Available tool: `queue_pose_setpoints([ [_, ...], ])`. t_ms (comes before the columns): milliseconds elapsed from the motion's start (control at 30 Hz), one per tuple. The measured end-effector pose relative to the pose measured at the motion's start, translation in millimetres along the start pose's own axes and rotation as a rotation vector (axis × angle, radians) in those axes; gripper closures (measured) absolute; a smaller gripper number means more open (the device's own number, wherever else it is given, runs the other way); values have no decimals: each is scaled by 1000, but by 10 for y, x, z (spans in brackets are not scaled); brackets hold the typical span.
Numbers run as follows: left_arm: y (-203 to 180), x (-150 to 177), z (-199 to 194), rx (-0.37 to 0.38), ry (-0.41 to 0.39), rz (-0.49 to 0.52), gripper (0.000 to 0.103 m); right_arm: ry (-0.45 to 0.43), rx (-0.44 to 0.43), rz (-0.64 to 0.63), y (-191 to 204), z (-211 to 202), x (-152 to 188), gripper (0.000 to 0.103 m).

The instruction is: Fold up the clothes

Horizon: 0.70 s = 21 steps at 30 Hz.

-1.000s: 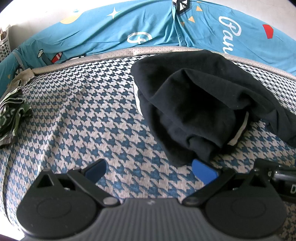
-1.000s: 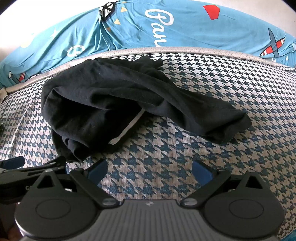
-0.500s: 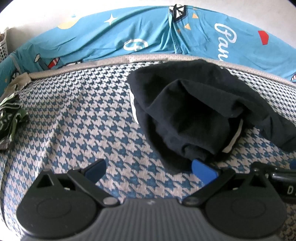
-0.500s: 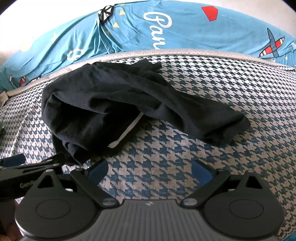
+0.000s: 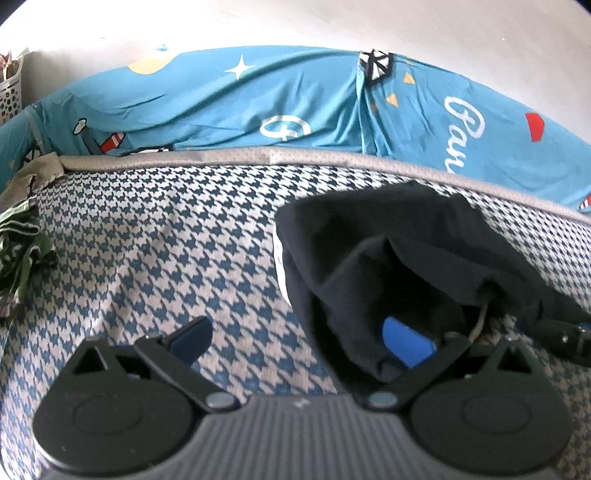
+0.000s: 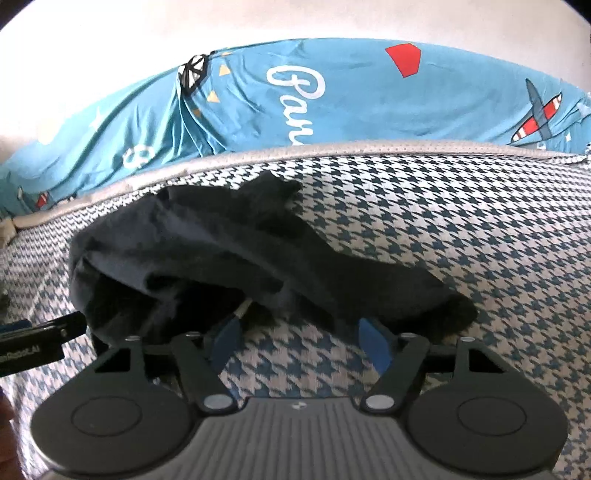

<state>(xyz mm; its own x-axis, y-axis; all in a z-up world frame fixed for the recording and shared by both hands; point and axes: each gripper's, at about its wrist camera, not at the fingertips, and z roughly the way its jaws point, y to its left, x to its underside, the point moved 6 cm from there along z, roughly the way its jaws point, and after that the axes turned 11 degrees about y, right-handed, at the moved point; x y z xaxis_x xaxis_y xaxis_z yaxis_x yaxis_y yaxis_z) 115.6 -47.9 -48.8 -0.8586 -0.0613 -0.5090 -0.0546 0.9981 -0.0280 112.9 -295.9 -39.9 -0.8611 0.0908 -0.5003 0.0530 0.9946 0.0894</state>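
The black garment (image 6: 229,266) partly hides the closing right tongs (image 6: 299,341); left tongs (image 5: 299,338) gape, one pad (image 5: 406,341) fabric-wrapped.

Daylight is washing the wall (image 5: 332,22) out to glare, motion blur is softening everything slightly, and fisheye distortion is bending the edges

White script reading "Pan", cut off below, stands on the blue sheet (image 6: 332,107) far beyond the fingers. Partly readable white lettering, "…RobotAI", marks the other gripper's black arm (image 6: 33,350) at left.
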Motion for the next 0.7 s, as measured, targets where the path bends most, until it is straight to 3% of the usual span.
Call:
queue_pose_setpoints([
  [233,9,-135,93,39,7,-22,0,-46,-54,-30,110,68,-193,32],
  [600,57,-105,306,7,100,-33,0,-84,-96,-83,302,403,-483,32],
  [667,65,-91,318,-1,113,-29,0,-79,-94,-106,342,470,-485,37],
  [700,67,-93,314,-3,117,-29,0,-75,-91,-116,360,502,-485,46],
])
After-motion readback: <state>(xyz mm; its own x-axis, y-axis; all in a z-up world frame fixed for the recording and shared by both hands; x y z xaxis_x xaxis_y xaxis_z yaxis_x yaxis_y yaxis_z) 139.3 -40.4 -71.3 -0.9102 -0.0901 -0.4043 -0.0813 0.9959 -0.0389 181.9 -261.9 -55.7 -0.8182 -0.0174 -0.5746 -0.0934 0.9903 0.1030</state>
